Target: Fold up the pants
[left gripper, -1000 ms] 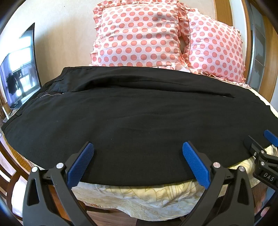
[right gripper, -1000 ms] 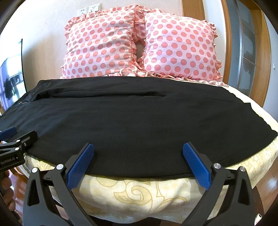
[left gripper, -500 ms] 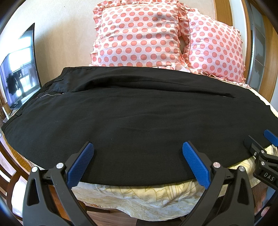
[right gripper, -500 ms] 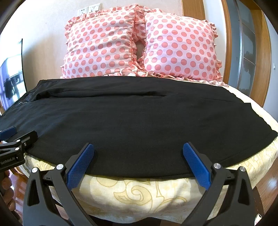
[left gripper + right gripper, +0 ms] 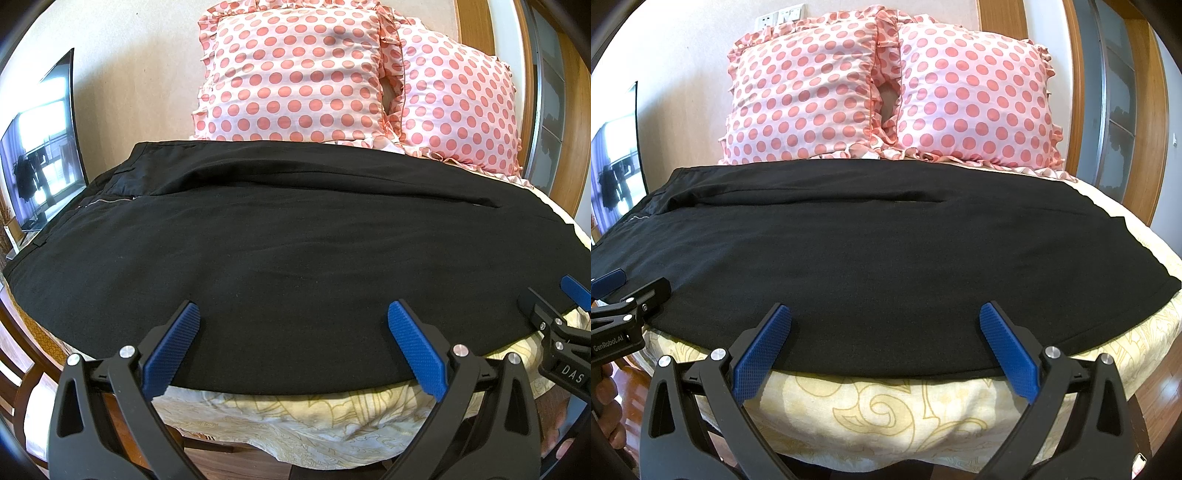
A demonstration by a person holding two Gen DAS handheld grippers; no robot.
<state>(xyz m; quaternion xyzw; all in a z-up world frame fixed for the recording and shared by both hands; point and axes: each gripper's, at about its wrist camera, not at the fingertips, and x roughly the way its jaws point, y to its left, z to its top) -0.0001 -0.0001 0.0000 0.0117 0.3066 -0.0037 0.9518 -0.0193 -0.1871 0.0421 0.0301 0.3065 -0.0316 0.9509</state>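
Black pants (image 5: 295, 240) lie flat across the bed, waist with zipper (image 5: 107, 199) at the left, leg ends at the right; they also fill the right wrist view (image 5: 868, 258). My left gripper (image 5: 293, 343) is open and empty, just above the pants' near edge. My right gripper (image 5: 884, 343) is open and empty over the near edge further right. The right gripper shows at the right edge of the left wrist view (image 5: 554, 317); the left gripper shows at the left edge of the right wrist view (image 5: 624, 299).
Two pink polka-dot pillows (image 5: 295, 77) (image 5: 975, 92) stand at the bed's head. A cream patterned sheet (image 5: 886, 410) hangs over the bed's front edge. A screen (image 5: 40, 162) is at the left; a wooden door frame (image 5: 1137, 110) is at the right.
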